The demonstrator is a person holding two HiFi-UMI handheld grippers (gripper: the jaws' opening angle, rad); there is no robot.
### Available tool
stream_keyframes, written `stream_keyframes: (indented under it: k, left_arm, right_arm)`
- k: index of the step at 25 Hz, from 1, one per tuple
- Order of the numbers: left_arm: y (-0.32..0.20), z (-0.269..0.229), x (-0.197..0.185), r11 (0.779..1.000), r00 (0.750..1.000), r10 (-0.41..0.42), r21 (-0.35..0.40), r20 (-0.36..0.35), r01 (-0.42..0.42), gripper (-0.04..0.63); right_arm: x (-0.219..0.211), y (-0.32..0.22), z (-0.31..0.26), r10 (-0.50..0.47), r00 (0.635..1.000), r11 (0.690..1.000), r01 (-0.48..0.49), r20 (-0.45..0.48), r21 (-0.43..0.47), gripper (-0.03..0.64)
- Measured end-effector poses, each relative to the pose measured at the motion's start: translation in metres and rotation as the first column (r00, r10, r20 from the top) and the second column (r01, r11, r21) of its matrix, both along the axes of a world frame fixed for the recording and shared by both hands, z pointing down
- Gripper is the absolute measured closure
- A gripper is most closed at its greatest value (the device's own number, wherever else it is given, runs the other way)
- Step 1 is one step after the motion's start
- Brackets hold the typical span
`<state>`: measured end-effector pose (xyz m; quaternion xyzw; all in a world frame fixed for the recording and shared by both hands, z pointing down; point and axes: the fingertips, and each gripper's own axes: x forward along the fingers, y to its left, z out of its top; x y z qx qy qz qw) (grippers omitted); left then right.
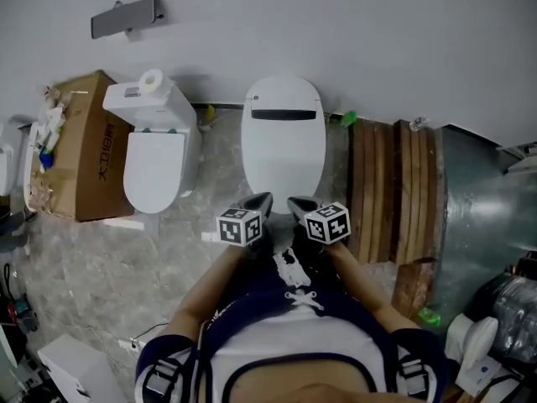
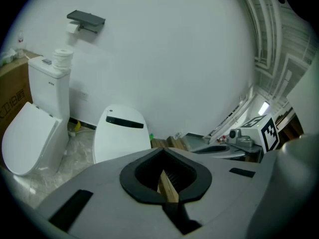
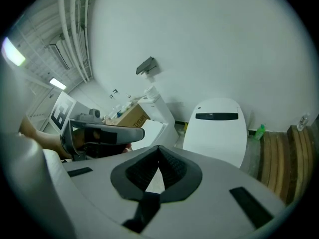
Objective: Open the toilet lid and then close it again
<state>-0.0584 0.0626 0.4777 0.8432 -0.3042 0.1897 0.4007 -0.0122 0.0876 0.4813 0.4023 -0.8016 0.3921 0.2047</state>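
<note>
Both the left gripper [image 1: 263, 200] and right gripper [image 1: 299, 204] hung empty with jaws pressed together, the closed toilet lid [image 1: 283, 141] lying at their twelve o'clock.

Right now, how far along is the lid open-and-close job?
Done: cannot tell; the toilet lid lies down, which fits either not started or finished. In hand: nothing; the left hand-held gripper and right hand-held gripper are both shut, empty, clear of the lid. Left: if unopened so far, the whole lift and lower.
</note>
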Motion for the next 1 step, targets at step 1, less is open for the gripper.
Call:
stream_keyframes:
  k: [1]
  left_arm:
    - [0.003, -0.0022, -0.0009, 1.0, 1.0, 0.011, 0.003, 0.0, -0.011, 0.589]
  right_arm:
    - [-0.002, 0.0034, -0.0019, 0.008, 1.0, 1.0, -0.008, 0.006, -0.003, 0.608]
